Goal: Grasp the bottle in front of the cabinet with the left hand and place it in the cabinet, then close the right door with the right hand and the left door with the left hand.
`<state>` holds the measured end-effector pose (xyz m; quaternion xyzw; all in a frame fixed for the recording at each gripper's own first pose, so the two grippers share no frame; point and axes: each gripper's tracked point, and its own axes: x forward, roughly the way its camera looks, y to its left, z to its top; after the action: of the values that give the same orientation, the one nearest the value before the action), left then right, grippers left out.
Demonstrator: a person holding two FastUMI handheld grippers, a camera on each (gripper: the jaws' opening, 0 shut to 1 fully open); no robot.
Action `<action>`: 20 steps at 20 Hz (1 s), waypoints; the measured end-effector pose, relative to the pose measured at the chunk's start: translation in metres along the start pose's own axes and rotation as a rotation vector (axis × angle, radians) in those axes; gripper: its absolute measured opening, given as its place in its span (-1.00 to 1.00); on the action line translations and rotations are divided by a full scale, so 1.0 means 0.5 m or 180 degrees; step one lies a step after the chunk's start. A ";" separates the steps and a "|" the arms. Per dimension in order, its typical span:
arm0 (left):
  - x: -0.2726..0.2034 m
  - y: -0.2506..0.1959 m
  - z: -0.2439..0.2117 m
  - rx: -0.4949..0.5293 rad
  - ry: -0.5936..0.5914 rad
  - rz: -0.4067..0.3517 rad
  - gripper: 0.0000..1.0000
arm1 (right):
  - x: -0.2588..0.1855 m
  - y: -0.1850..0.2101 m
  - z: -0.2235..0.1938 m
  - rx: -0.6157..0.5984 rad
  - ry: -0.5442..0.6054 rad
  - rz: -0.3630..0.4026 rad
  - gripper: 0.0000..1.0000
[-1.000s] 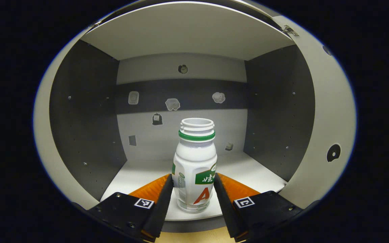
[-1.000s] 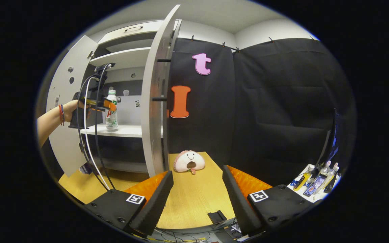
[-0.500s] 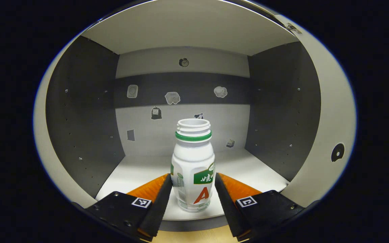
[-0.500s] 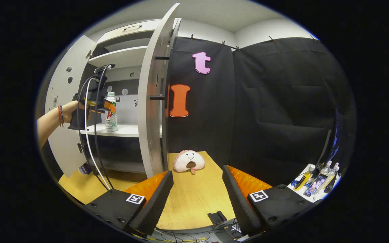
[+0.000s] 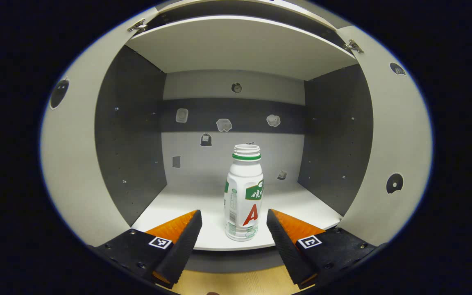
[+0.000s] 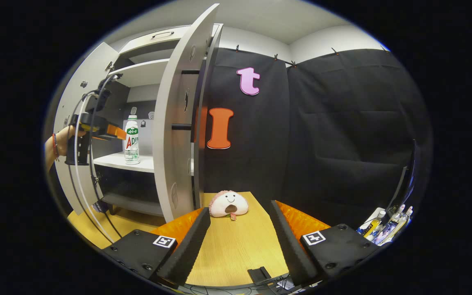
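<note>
A white bottle (image 5: 244, 192) with a green neck ring and no cap stands upright near the front edge of the cabinet shelf (image 5: 215, 241). My left gripper (image 5: 232, 223) is open just in front of it, fingers apart and off the bottle. The right gripper view has the same bottle (image 6: 131, 139) on the shelf, with the left gripper (image 6: 115, 132) held by a hand a little short of it. Both cabinet doors stand open: the left door (image 6: 74, 135) and the right door (image 6: 174, 123). My right gripper (image 6: 238, 223) is open over the wooden table, holding nothing.
A pink plush toy (image 6: 228, 203) lies on the wooden table (image 6: 236, 250) beside the right door. Cables (image 6: 84, 192) hang from the left gripper. Small bottles (image 6: 383, 223) stand at the far right. Small stickers (image 5: 223, 124) dot the cabinet's back wall.
My left gripper opened, let go of the bottle and drew back from the shelf. The bottle stays standing. The right gripper view shifted slightly.
</note>
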<state>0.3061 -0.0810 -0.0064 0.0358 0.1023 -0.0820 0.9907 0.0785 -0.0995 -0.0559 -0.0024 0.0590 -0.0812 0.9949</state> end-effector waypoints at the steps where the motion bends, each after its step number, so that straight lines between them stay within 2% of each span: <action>1: -0.025 0.007 0.003 0.0017 -0.0056 0.0047 0.92 | 0.013 0.004 0.001 -0.0004 -0.0012 0.0039 0.92; 3: -0.080 0.022 0.004 0.0084 -0.0150 0.0127 0.92 | 0.039 0.020 -0.005 0.0002 0.0023 0.0147 0.92; 4: -0.093 0.033 0.001 0.0126 -0.0176 0.0157 0.92 | 0.050 0.029 -0.007 0.0017 0.0038 0.0199 1.00; 5: -0.131 0.042 -0.001 0.0155 -0.0224 0.0217 0.92 | 0.057 0.035 -0.010 0.0034 0.0037 0.0234 0.83; 6: -0.159 0.053 -0.001 0.0150 -0.0261 0.0253 0.92 | 0.067 0.044 -0.011 0.0040 0.0048 0.0264 0.93; 7: -0.187 0.061 -0.005 0.0107 -0.0280 0.0275 0.92 | 0.073 0.050 -0.013 0.0040 0.0041 0.0290 0.93; 8: -0.215 0.069 -0.011 0.0050 -0.0297 0.0298 0.92 | 0.079 0.056 -0.010 0.0043 0.0025 0.0317 0.83; 10: -0.272 0.094 -0.021 -0.0026 -0.0346 0.0376 0.92 | 0.088 0.072 -0.005 0.0038 0.0011 0.0386 0.83; 11: -0.295 0.104 -0.027 -0.0027 -0.0363 0.0412 0.92 | 0.090 0.077 -0.003 0.0028 -0.0005 0.0399 0.83; 12: -0.322 0.120 -0.034 -0.0008 -0.0374 0.0474 0.92 | 0.093 0.076 0.002 0.0018 -0.0022 0.0381 0.92; 13: -0.352 0.136 -0.040 0.0017 -0.0386 0.0536 0.92 | 0.096 0.073 0.004 0.0012 -0.0033 0.0380 0.79; 15: -0.404 0.163 -0.056 -0.0008 -0.0374 0.0608 0.92 | 0.097 0.078 0.004 -0.0010 -0.0048 0.0394 0.77; 16: -0.430 0.176 -0.065 -0.0056 -0.0356 0.0636 0.91 | 0.095 0.079 0.006 -0.0030 -0.0055 0.0382 0.91; 18: -0.471 0.196 -0.075 -0.0135 -0.0374 0.0675 0.96 | 0.093 0.083 0.010 -0.0067 -0.0077 0.0349 0.89; 20: -0.513 0.225 -0.080 -0.0193 -0.0392 0.0744 0.90 | 0.093 0.081 0.011 -0.0054 -0.0082 0.0309 0.89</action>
<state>0.0699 0.0732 0.0141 0.0125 0.0389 0.0351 0.9985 0.1311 -0.0672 -0.0566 -0.0091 0.0469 -0.0323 0.9983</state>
